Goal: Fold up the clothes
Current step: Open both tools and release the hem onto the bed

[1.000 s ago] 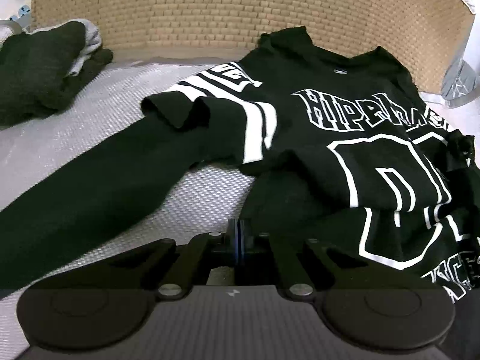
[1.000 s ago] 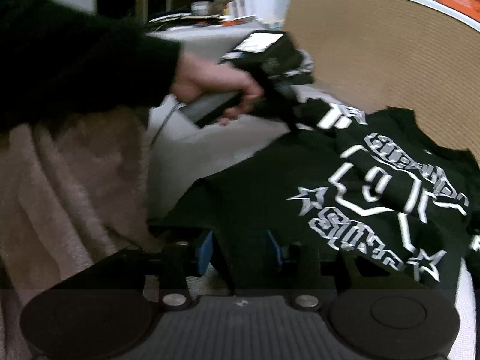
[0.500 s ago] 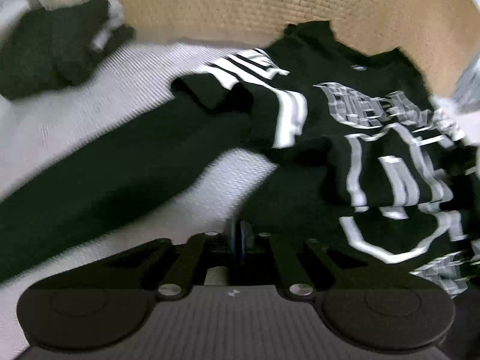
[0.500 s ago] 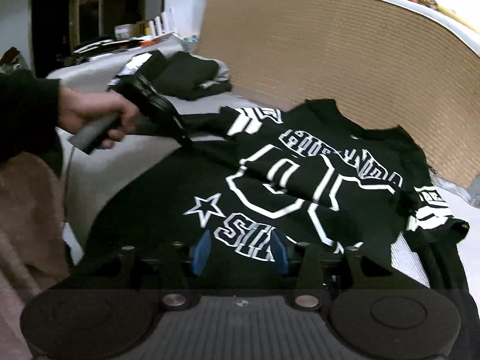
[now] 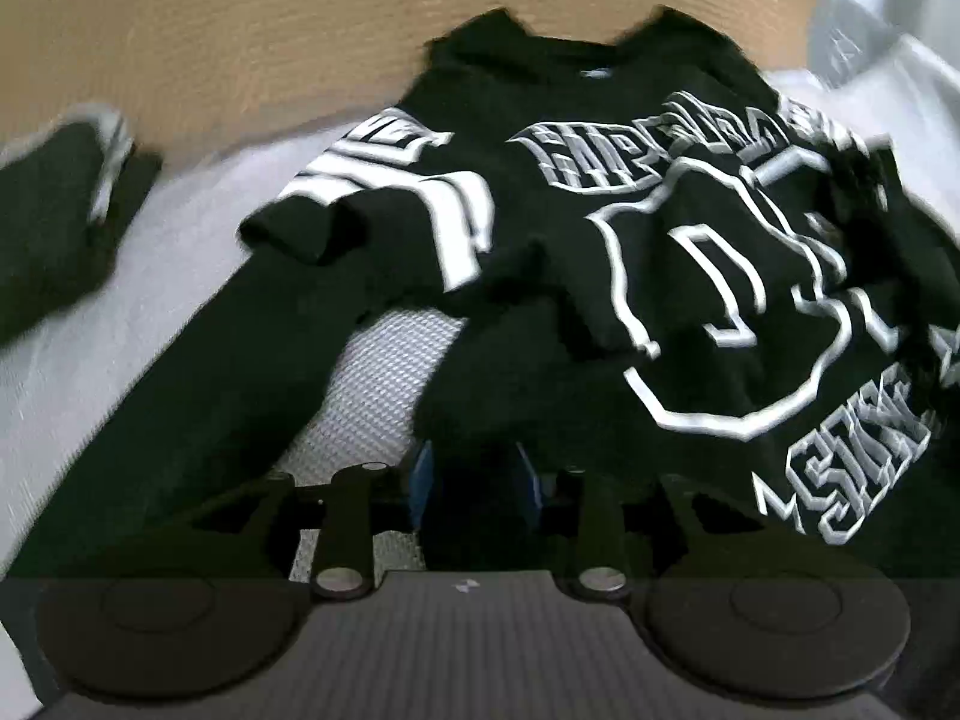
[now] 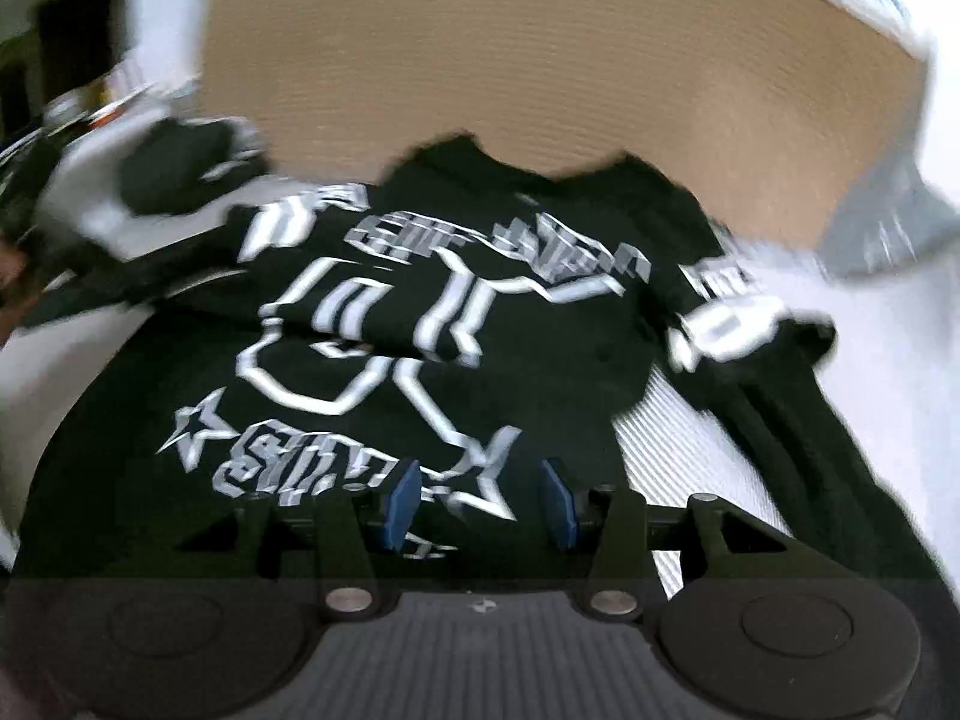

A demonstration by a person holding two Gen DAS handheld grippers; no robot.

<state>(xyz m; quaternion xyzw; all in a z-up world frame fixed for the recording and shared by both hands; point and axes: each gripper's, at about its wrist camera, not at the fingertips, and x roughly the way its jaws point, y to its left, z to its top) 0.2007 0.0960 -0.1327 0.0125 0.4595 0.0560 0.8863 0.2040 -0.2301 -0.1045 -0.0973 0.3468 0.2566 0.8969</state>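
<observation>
Rumpled black jersey (image 5: 600,228) on bed (image 5: 384,378)

1. We see the jersey (image 5: 600,228) lying on the bed (image 5: 384,372), collar at 12 o'clock against the headboard (image 5: 240,30).
2. Its sleeve (image 5: 210,372) runs toward 8 o'clock.
3. A folded pile (image 5: 54,228) sits at 9 o'clock, apart from it.

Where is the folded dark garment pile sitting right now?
In the left wrist view the dark garment pile lies at the far left on the white bed cover, beside the woven headboard, apart from the black jersey.
</observation>
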